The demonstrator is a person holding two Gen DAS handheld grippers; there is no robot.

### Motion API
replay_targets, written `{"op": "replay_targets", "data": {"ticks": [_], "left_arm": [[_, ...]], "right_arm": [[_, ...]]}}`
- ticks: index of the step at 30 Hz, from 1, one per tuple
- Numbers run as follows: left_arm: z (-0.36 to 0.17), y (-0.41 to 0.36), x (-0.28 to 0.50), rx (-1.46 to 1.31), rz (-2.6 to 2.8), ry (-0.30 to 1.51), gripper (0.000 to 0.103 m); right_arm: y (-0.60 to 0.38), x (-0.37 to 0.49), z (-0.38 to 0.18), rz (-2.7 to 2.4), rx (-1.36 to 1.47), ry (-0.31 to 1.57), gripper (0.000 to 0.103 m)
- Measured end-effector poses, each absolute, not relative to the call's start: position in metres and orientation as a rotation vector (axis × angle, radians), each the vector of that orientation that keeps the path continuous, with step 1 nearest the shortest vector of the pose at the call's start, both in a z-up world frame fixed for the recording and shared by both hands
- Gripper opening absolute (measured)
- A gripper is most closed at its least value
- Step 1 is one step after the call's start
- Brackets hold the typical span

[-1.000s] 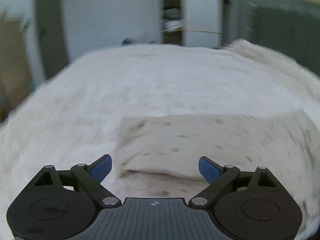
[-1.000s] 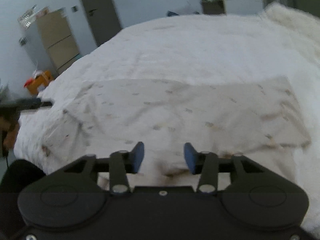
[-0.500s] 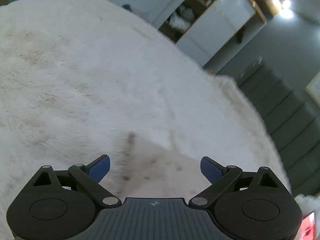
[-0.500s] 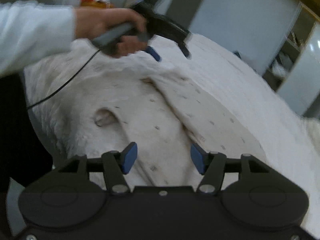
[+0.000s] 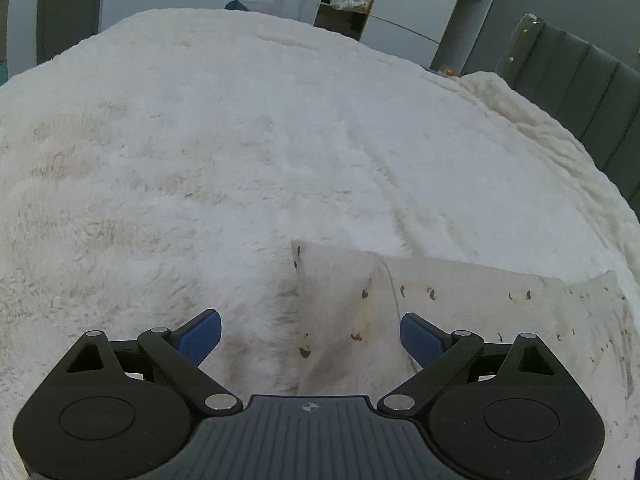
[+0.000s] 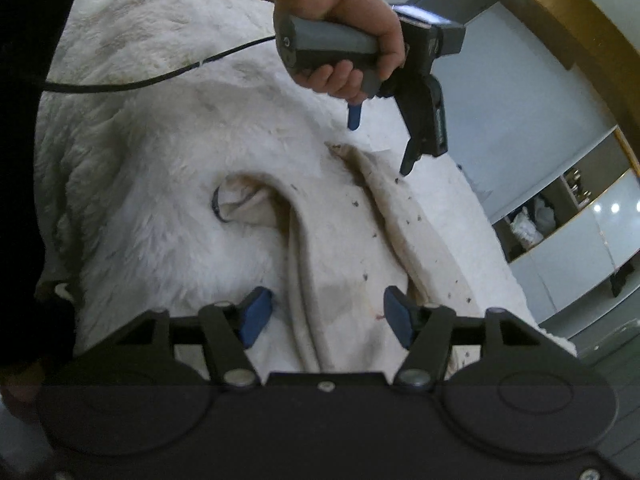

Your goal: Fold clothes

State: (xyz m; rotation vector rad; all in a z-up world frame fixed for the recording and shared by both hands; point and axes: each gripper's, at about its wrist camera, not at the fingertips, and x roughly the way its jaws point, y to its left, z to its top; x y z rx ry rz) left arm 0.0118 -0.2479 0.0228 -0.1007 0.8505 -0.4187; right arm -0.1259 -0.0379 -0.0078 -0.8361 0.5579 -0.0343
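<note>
Leftmost, the left gripper [image 5: 310,330] is held wide apart over a corner of the cream, small-patterned folded garment [image 5: 460,304] lying on the white fluffy blanket [image 5: 200,152]. Rightward, the right gripper [image 6: 326,314], jaws just opening, is empty above the garment's folds.

Garment [image 6: 348,248] near end hidden behind right tongs [image 6: 326,312] housing

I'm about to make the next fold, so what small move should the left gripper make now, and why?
Probably lower the left gripper onto the near corner of the garment and close. Its fingers stand open just above that corner, and the right gripper is open over the other end, holding nothing.
</note>
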Motion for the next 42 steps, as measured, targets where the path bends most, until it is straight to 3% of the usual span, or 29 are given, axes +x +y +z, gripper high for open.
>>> {"op": "replay_targets", "data": {"ticks": [12, 18, 22, 27, 42], "left_arm": [[0.002, -0.257, 0.031, -0.222, -0.48, 0.927, 0.093], [-0.009, -0.281, 0.032, -0.142, -0.518, 0.956, 0.075], [-0.016, -0.274, 0.043, -0.273, -0.516, 0.964, 0.056], [-0.026, -0.26, 0.057, -0.514, -0.612, 1.017, 0.055], [0.007, -0.293, 0.042, -0.339, -0.791, 0.929, 0.055]], "right_arm": [[-0.032, -0.129, -0.011, -0.155, -0.927, 0.519, 0.064], [-0.032, -0.114, -0.01, -0.178, -0.923, 0.538, 0.064], [-0.032, -0.107, -0.004, -0.169, -0.884, 0.545, 0.065], [-0.033, -0.108, 0.002, -0.167, -0.848, 0.545, 0.065], [-0.026, -0.113, 0.012, -0.19, -0.796, 0.54, 0.065]]}}
